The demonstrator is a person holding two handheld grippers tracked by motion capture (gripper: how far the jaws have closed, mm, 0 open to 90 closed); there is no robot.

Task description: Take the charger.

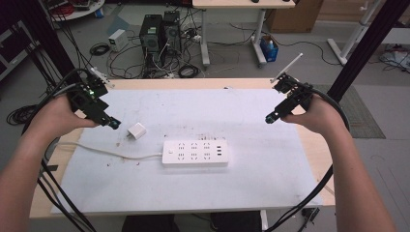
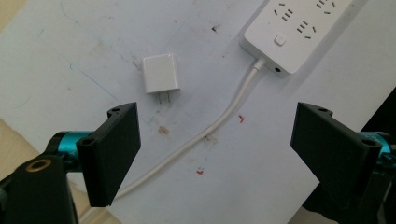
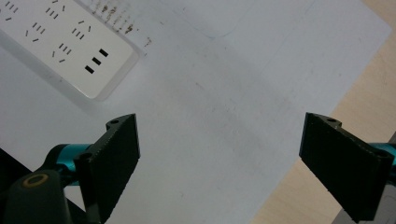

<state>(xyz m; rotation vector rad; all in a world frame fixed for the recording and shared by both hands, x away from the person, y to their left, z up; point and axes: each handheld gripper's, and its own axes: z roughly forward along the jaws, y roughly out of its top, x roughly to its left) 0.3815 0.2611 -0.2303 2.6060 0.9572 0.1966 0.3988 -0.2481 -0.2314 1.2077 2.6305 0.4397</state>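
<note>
High view: one white rectangular plastic power strip (image 1: 195, 153) lies mid-bench; one small white cube plug adapter (image 1: 137, 131) lies loose, just left of the strip, unplugged.
Left gripper view: left gripper (image 2: 212, 144) fingers wide apart, empty, above the adapter (image 2: 160, 73).
Right gripper view: right gripper (image 3: 219, 161) fingers wide apart, empty, right of the strip (image 3: 65, 44).
Progress: judged not begun; nothing grasped.
</note>
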